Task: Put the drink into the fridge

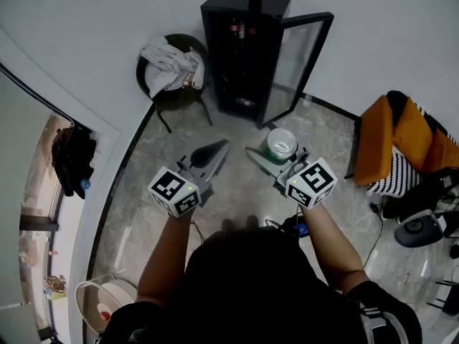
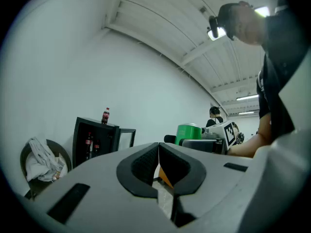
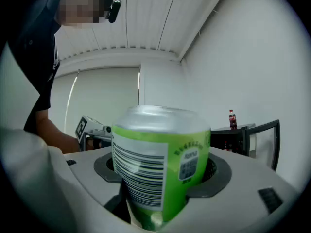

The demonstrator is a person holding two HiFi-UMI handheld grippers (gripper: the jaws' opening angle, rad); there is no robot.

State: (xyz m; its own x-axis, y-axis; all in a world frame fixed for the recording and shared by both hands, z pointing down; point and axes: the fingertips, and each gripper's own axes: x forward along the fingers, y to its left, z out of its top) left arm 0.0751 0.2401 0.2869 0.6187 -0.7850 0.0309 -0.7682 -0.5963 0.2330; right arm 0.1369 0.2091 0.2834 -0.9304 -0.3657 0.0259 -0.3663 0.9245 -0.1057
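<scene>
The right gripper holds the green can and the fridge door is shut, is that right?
Not quite. The right gripper does hold the green can, but the fridge door is not shut: it stands wide open, as the head view shows.

At your eleven o'clock, a round black chair (image 1: 179, 97) holds a crumpled white cloth (image 1: 168, 67). An orange chair (image 1: 401, 138) stands at your three o'clock, with a striped cushion (image 1: 401, 176) just beside it.
</scene>
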